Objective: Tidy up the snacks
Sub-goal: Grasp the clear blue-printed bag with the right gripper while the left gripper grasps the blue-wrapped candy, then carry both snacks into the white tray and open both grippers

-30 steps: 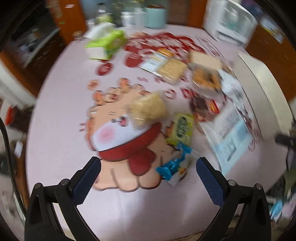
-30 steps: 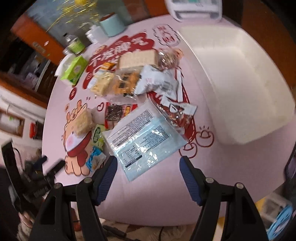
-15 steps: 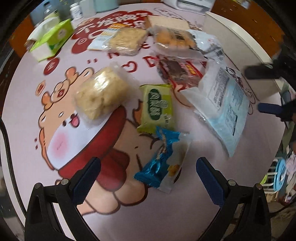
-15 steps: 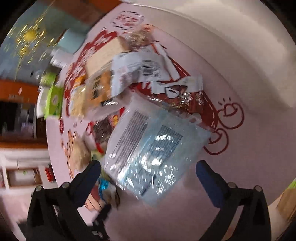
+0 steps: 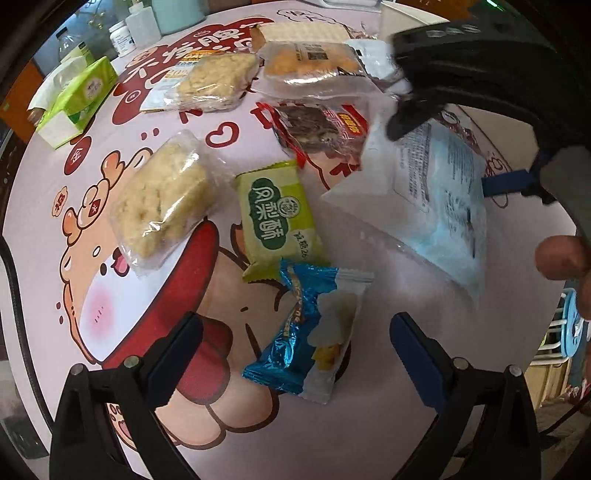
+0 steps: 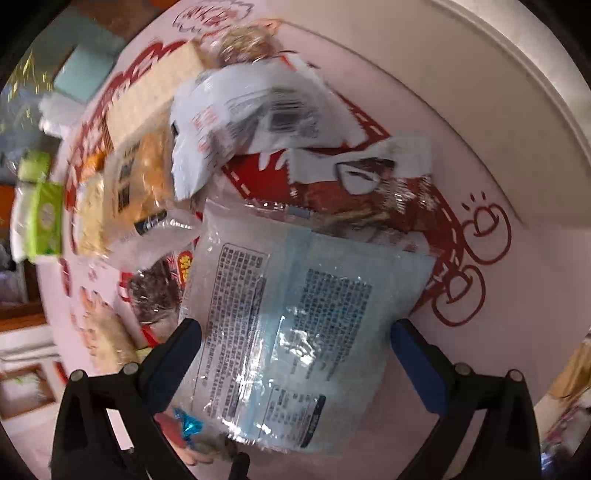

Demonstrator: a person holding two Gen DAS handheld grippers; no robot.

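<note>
Hovering wide open, the left claw (image 5: 295, 350) frames a blue snack packet (image 5: 310, 332); the right claw (image 6: 295, 350), jaws just opened wide, straddles a clear bag (image 6: 288, 325).

A pink cartoon-printed table (image 5: 44, 206) carries scattered snack packets (image 5: 277, 218), a tissue box (image 5: 79, 99) and bottles (image 5: 127, 31).

Green snack packet (image 5: 277, 220): is showing "凤梨酥" in white characters, with small print at its edge reading partly "26".
Pale blue flat packet (image 6: 295, 325): is carrying blocks of print too small to read.
</note>
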